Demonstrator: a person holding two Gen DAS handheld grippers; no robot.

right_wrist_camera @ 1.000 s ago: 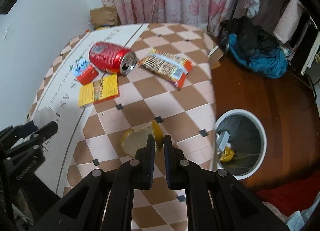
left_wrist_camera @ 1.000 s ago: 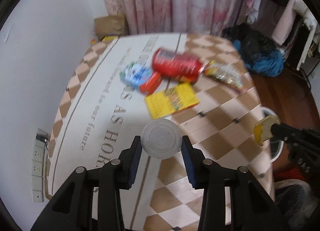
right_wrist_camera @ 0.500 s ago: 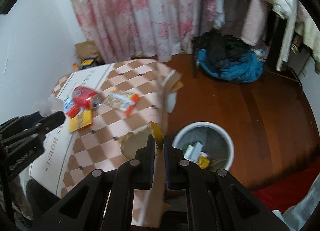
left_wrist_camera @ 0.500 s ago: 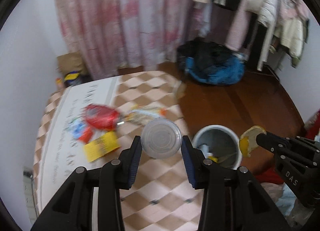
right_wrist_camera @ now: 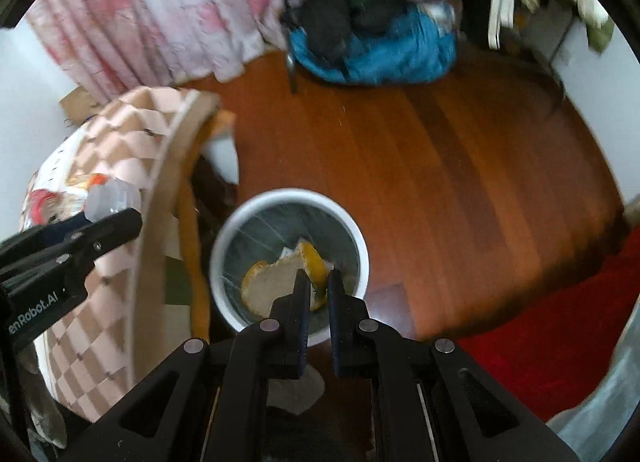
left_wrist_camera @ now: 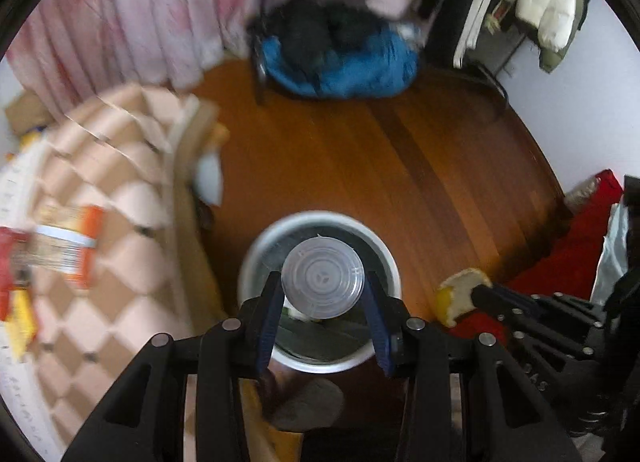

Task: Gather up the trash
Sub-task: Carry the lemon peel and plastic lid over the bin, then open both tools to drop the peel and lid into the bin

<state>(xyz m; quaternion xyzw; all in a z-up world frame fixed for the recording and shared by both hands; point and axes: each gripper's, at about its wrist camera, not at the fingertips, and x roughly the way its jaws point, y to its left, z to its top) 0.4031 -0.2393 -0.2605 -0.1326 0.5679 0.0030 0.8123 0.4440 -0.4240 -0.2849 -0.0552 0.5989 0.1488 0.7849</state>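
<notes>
My left gripper (left_wrist_camera: 322,290) is shut on a clear plastic cup (left_wrist_camera: 322,277), held bottom-forward over the white round trash bin (left_wrist_camera: 256,258) on the floor. My right gripper (right_wrist_camera: 318,282) is shut on a piece of orange peel (right_wrist_camera: 276,282) and holds it above the same bin (right_wrist_camera: 352,234), which has some trash inside. The right gripper with the peel (left_wrist_camera: 460,294) also shows at the right of the left wrist view. The left gripper with the cup (right_wrist_camera: 112,198) shows at the left of the right wrist view.
The table with a checked cloth (left_wrist_camera: 120,230) stands left of the bin, with a snack wrapper (left_wrist_camera: 68,242) and a red can (left_wrist_camera: 10,258) on it. A blue and black pile (left_wrist_camera: 336,58) lies on the wooden floor behind. A red cloth (right_wrist_camera: 560,322) lies at the right.
Both grippers have swung right from the table to above the bin, still holding the cup and the peel. The bin is now directly under both.
</notes>
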